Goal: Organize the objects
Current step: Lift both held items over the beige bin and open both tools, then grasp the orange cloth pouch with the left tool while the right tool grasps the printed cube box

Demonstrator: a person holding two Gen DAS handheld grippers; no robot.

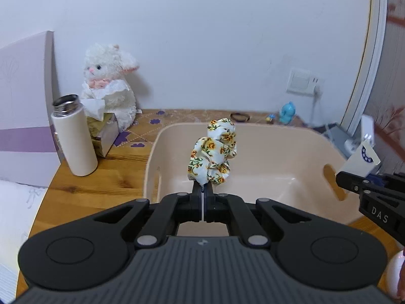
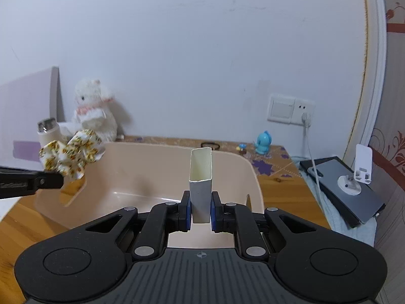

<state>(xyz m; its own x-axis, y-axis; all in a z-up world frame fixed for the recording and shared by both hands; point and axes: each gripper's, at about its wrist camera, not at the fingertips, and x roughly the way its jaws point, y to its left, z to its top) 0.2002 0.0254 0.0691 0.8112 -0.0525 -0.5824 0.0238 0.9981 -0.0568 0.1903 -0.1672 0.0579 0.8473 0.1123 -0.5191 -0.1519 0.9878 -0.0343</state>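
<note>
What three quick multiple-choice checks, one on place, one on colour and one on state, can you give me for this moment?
1. Where is the floral scrunchie?
A. In the left gripper, over the beige bin
B. On the bin floor
C. Beside the plush rabbit

2. What colour is the figurine near the wall?
A. Red
B. Blue
C. Green

3. The right gripper is:
A. Open, empty
B. Out of view
C. Shut on the small white box

Answers: 1 A, its jaws pinch the fabric above the bin; 2 B, it is plainly blue; 3 C, both pads press the box.
</note>
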